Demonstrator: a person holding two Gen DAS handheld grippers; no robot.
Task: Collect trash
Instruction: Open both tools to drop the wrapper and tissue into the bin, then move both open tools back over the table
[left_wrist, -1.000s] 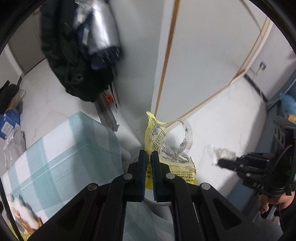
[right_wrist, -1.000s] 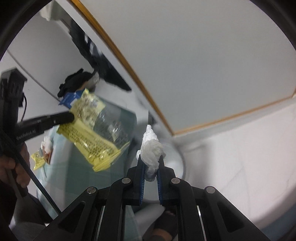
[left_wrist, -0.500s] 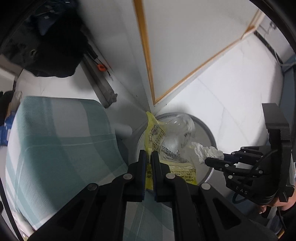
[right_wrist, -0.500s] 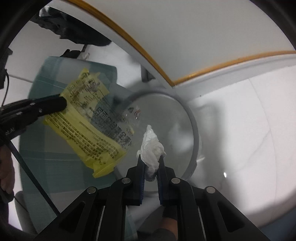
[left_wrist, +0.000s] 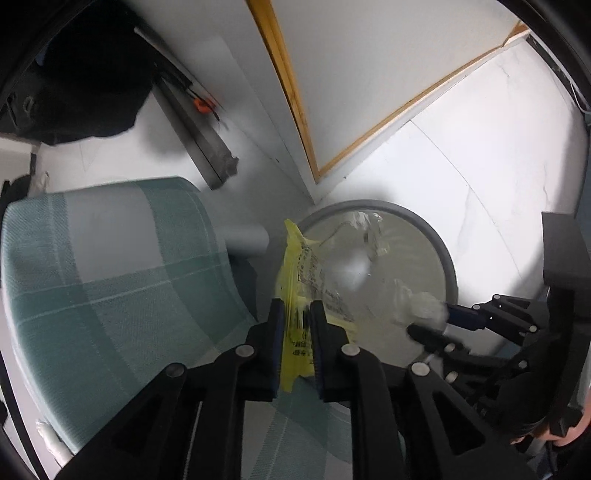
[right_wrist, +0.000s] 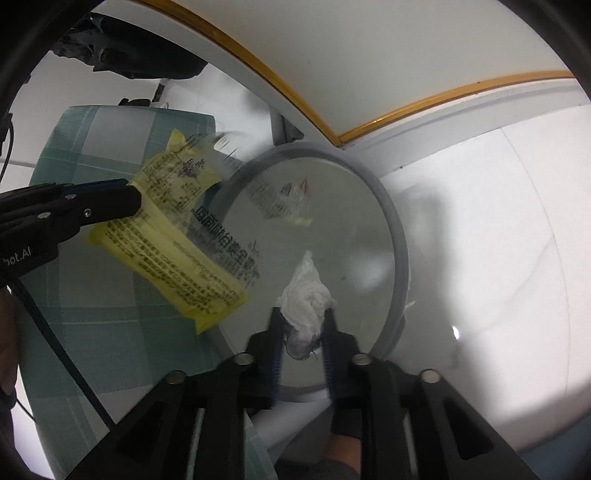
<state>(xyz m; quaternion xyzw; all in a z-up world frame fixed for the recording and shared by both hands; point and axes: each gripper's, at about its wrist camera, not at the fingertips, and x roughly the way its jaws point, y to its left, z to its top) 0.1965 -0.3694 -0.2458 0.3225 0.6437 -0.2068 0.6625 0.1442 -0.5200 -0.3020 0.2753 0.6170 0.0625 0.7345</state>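
Bin (right_wrist: 400, 254) bottom behind blurred wrapper (right_wrist: 173, 251), tissue (right_wrist: 308, 302)

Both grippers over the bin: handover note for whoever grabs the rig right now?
Left gripper: jaws opening, yellow-and-clear plastic wrapper between them, hanging partly over the round grey trash bin.
Right gripper: jaws opening, crumpled white tissue between them, above the bin's mouth.
Done: both pieces brought to the bin.
Left: finish both releases, check each lands inside; the wrapper overlaps the near rim and the teal checked cushion.
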